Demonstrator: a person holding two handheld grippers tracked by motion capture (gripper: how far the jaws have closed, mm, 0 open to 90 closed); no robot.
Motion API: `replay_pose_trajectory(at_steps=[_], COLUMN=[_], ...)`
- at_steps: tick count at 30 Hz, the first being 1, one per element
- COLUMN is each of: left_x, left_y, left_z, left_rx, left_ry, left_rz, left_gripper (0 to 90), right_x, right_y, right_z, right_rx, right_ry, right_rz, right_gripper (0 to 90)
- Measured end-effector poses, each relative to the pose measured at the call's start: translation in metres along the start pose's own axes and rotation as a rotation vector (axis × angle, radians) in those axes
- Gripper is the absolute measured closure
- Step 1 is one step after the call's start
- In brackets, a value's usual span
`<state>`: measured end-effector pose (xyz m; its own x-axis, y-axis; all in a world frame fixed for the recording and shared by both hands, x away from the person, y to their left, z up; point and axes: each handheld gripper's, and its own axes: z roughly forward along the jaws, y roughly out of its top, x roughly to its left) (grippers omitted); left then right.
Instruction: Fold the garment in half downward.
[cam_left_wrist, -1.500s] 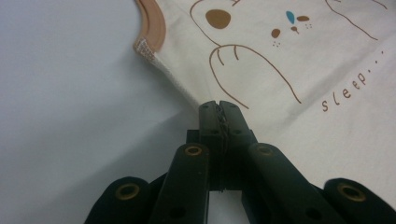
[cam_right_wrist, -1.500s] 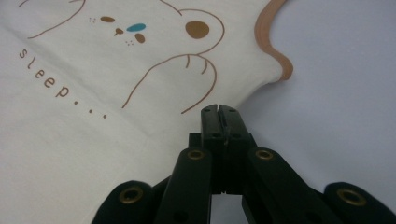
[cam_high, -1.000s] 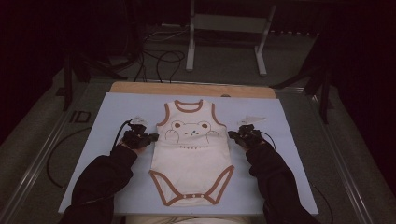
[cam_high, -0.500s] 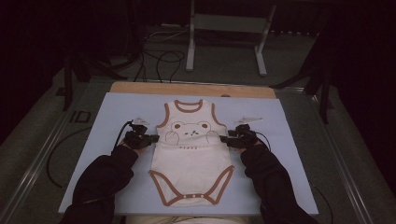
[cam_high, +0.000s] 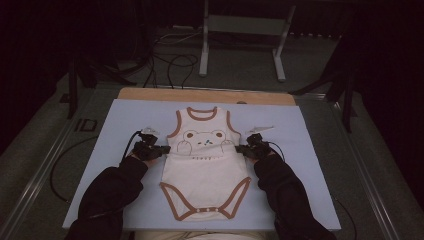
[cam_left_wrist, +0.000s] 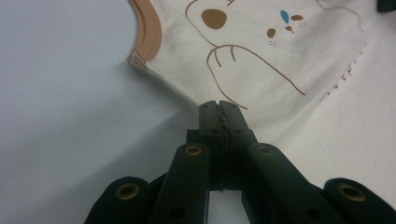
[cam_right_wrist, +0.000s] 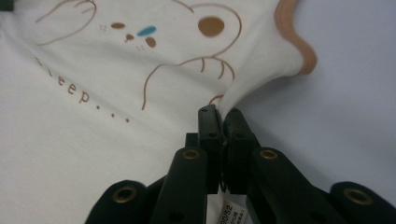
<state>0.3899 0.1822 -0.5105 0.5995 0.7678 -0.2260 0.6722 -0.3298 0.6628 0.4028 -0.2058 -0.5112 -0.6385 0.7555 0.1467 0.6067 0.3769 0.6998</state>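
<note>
Tools (cam_high: 161, 149) (cam_high: 241, 148) — bodysuit (cam_high: 206, 170), blue mat (cam_high: 310, 165)

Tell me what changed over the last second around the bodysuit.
The right gripper moved in from beside the baby bodysuit to its side edge; its jaws have just been closing and now pinch the fabric. The left gripper kept its pinch on the opposite edge. The bodysuit stayed flat on the blue mat.
</note>
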Motion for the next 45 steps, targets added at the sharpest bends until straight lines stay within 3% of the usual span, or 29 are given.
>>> replay_pose_trajectory(at_steps=[6,17,27,34,43,45], left_x=[0.001,-0.004,-0.019,-0.033,-0.050,-0.053], left_y=[0.001,0.000,-0.008,-0.012,-0.032,-0.038], left_z=[-0.004,-0.023,-0.045,-0.062,-0.075,-0.076], left_rx=[-0.010,-0.054,-0.081,-0.098,-0.079,-0.072], left_ry=[0.000,-0.045,-0.090,-0.119,-0.138,-0.147], left_rz=[-0.002,0.003,0.029,0.057,0.087,0.088], left_gripper=[90.0,90.0,90.0,90.0,90.0,90.0], right_x=[0.007,0.015,0.034,0.045,0.055,0.059], right_y=[0.007,0.006,-0.006,-0.020,-0.043,-0.048], right_z=[-0.013,-0.041,-0.067,-0.080,-0.089,-0.090], right_rx=[-0.040,-0.099,-0.123,-0.133,-0.113,-0.102], right_ry=[-0.001,0.010,0.010,0.023,0.046,0.046], right_rz=[-0.035,-0.064,-0.119,-0.129,-0.119,-0.135], right_gripper=[88.9,88.9,88.8,88.6,88.6,88.6])
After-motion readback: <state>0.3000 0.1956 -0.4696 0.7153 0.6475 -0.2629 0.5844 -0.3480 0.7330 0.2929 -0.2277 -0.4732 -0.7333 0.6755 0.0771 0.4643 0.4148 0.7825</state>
